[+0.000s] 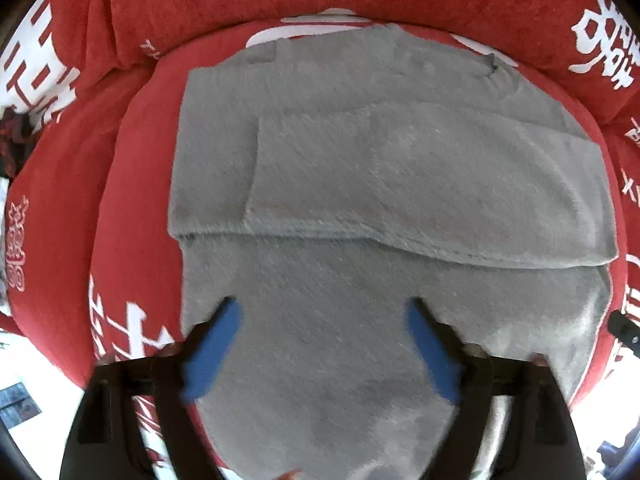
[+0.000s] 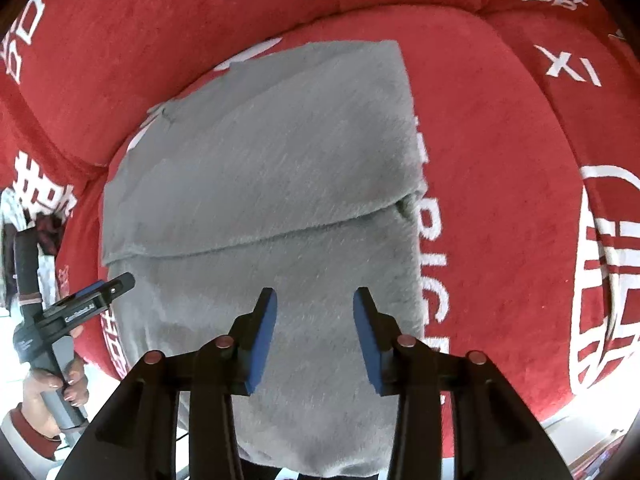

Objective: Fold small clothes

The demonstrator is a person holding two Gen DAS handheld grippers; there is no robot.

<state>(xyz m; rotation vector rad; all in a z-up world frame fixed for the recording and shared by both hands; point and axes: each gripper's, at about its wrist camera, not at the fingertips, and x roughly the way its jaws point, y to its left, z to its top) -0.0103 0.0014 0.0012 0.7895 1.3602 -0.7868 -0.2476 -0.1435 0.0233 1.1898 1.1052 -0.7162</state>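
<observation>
Left tool (image 1: 322, 344): pads apart at their widest, nothing between them, hanging over the near, unfolded part of the garment. This view is smeared, so I would not trust its edges.
Right tool (image 2: 315, 338): pads partly apart, nothing pinched, poised above the near right part of the cloth.
Hand (image 2: 56, 384): grips the left tool's handle at the garment's left side; a red-and-white cuff shows below it.
Garment (image 1: 360, 184): grey and fuzzy, lying on the red cushion (image 1: 136, 208); a flap (image 1: 420, 184) is already turned over the far part, its hem running crosswise, and the near part hangs toward the cushion's front edge.
Risk, near end: I judge the hanging part could slide further off the cushion if either tool drags rather than lifts, since nothing pins it.
Risk, grasp: the pile looks thick and soft; a shallow pinch could take only fluff or one layer, and the fold would come up lopsided.
Risk, flap: loose, with its right corner puckered; tugging the lower layer could pull it askew.
Risk, cushion: it is rounded and soft, so a tool pressed down hard might catch the red cover along with the cloth.
Backrest (image 2: 168, 40): red with white lettering, close behind; a fold flung too far would bunch against it.
</observation>
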